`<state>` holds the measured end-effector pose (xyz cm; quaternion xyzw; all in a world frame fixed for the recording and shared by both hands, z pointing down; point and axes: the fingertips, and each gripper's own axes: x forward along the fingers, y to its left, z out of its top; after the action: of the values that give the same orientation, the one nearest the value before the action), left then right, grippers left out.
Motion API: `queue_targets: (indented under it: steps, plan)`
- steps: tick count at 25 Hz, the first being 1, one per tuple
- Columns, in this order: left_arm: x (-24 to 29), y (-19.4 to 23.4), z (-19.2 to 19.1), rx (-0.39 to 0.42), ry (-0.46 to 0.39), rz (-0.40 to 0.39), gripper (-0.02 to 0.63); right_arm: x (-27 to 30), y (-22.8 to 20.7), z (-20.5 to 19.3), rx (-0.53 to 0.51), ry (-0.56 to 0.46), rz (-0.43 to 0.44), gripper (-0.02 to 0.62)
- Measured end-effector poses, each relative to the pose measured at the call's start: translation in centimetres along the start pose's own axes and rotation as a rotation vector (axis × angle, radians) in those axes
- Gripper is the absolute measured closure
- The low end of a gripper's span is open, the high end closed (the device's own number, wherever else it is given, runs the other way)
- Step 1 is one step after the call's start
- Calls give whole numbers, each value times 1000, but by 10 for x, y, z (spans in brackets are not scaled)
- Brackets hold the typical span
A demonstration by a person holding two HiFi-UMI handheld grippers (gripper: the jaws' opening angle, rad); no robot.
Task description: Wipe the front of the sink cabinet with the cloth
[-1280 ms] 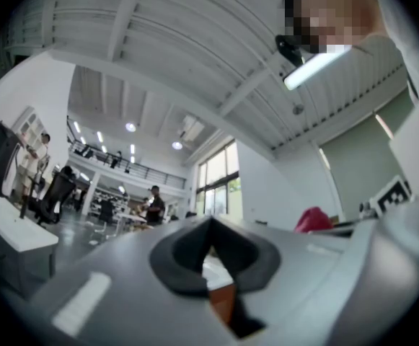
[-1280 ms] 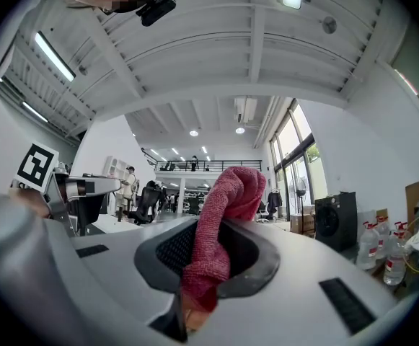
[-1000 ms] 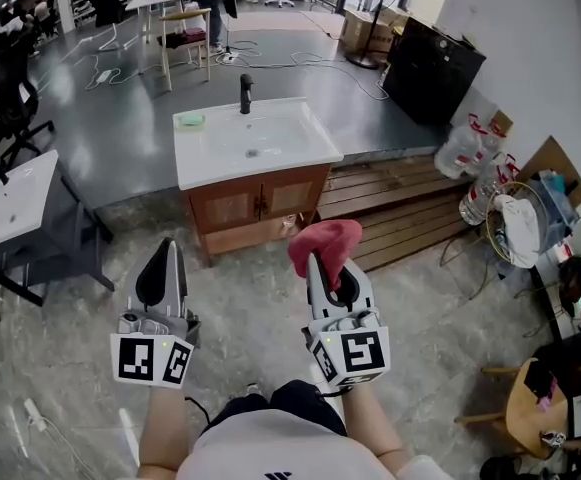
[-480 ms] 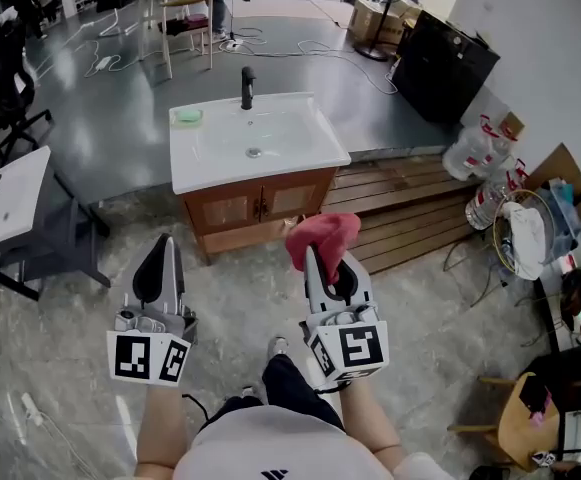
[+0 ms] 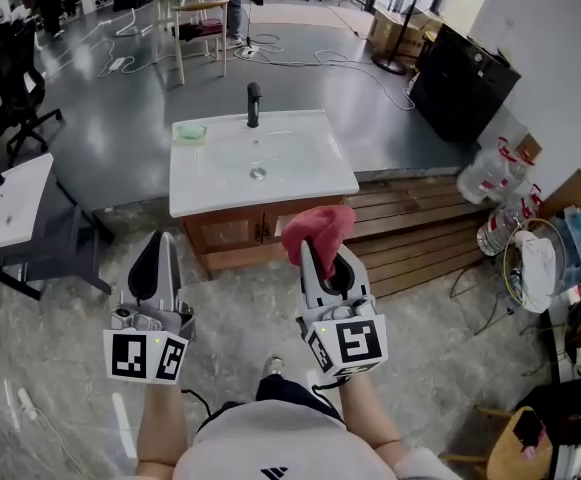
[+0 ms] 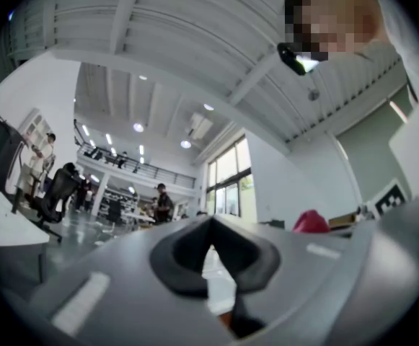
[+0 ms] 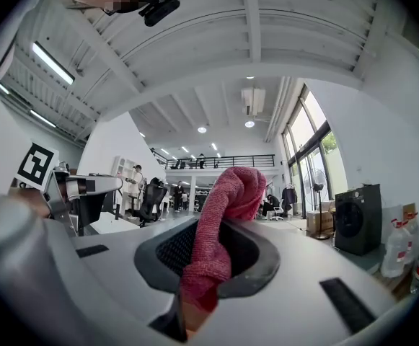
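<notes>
1. Across the grey floor (image 5: 60,368), well apart from the person, stands the sink cabinet (image 5: 248,252). It has a white basin (image 5: 260,158) on top and two wooden doors (image 5: 226,230) below, facing the person.
2. Nearer to me, the right gripper (image 5: 312,252) is clamped on a red cloth (image 5: 318,228). Its own view shows the fabric pinched between the jaws, with the loose end bunched above the tips.
3. Level beside it is the left gripper (image 5: 158,240), jaws pressed together with nothing between them.
4. Both tools hover short of the cabinet, and the cloth touches no wood.
5. As I judge it, the wiping has not begun. Having the cloth in hand is the only part done. The approach, the first contact with the doors and every stroke across the front are left.
6. From this far off I cannot tell whether the doors are dirty or damp; they look dry, perhaps.
7. Wooden planks (image 5: 410,213) lie just beside the cabinet on its right, so footing there may need care.
</notes>
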<state>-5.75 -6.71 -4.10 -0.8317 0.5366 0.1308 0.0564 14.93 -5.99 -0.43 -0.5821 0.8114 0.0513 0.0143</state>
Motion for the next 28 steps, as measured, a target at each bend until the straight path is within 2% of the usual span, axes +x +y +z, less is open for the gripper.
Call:
queue_targets:
  steps: [10, 18, 28]
  plan:
    - [37, -5, -13, 16, -13, 71, 598, 38, -30, -17, 16, 9, 86, 534]
    - [46, 4, -20, 28, 4, 111, 598, 62, -32, -26, 32, 15, 132, 534]
    - [69, 48, -37, 7, 35, 94, 598, 107, -20, -39, 39, 53, 106, 534]
